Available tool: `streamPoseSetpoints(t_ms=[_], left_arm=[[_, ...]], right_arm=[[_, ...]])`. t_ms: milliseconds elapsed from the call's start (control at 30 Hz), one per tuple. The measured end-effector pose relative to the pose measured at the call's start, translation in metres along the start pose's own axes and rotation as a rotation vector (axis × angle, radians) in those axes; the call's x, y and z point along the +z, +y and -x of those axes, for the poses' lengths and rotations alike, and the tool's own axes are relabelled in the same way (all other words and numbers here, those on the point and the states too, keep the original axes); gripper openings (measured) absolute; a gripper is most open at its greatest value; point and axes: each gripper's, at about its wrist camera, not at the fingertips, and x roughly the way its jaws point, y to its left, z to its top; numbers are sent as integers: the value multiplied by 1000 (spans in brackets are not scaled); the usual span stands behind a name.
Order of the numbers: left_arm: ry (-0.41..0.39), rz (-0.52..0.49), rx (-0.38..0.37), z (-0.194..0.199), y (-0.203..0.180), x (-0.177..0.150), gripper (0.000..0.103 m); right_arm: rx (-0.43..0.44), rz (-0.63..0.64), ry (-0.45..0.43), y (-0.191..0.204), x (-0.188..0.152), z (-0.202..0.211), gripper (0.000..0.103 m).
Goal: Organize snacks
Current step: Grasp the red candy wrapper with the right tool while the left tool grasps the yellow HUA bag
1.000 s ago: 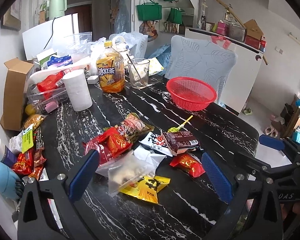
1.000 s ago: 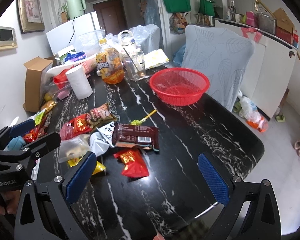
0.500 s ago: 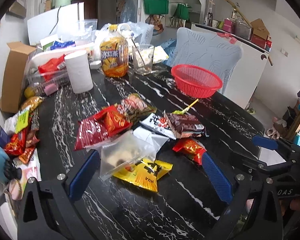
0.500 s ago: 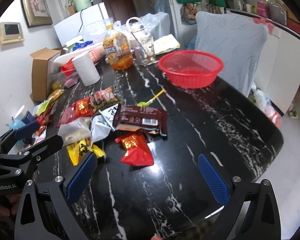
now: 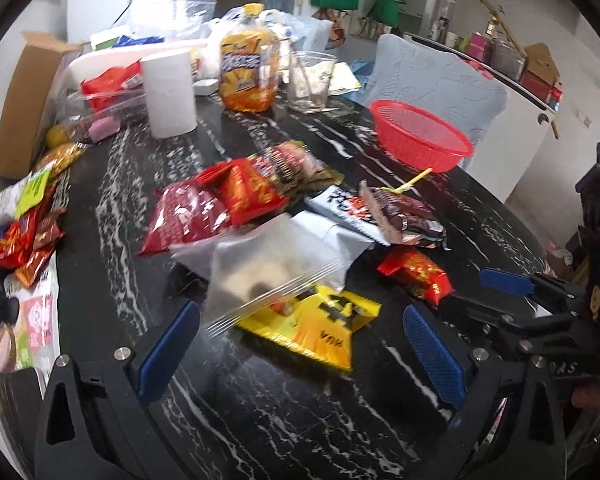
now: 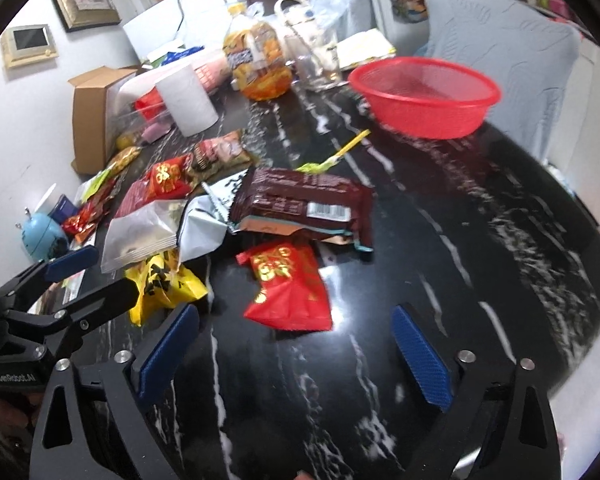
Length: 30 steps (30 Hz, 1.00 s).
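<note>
You had a black marble table (image 6: 440,240) under both tools, with the snacks heaped along its left-centre stretch and the red basket (image 6: 424,100) standing empty at the far side, well apart from the heap.

Of the packets, the brown chocolate pack (image 6: 300,204) was the biggest and looked the stiffest; a grip across its short width near the middle would probably have held best. The clear zip bag (image 5: 268,276) lay on top of the yellow packet (image 5: 320,328), and it looked soft and slippery, so its sealed zip edge seemed the safer place to pinch. The small red packet (image 6: 288,284) lay alone on bare marble, just in front of the brown pack; it looked light, crinkly and puffed with air, likely to slide or squash, so a crimped end would have suited.

Your right gripper (image 6: 296,348) hung over that red packet with its jaws closing, yet still wide and with nothing between the pads. Your left gripper (image 5: 300,340) stood spread wide, released, the yellow packet's near edge lying between its 2 fingers but untouched by either pad.
</note>
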Motion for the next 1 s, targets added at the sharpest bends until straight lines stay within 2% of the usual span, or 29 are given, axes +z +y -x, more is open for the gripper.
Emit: streamPoseSetpoints(t_ms=[167,333,400,467,700,867,900,1000], left_arm=[[7,41,8,-3,13,-8,103],[39,65,-44,-13,14,-9,103],[45,67,-53,-16,13,-8,103],[49,71,-63,-19,12,-6,103],[59,69,-79,-30,4,2,103],[62,46,-36,-37,-3,4,102],[66,45,-25,-39,-3,4,100],[99,48,-2,-45,-3,0,83]], right_arm=[[16,24,22,3,8,-18,82],[21,48,48,5,12,-32,68],[10,71,39,7,11,-33,59],[1,86,40,8,11,-34,44],[27,92,40,5,4,-29,42],[19,75,38,-3,-2,-21,42],[17,70,37,-4,-2,-20,42],[9,59,34,-8,-3,-18,42]])
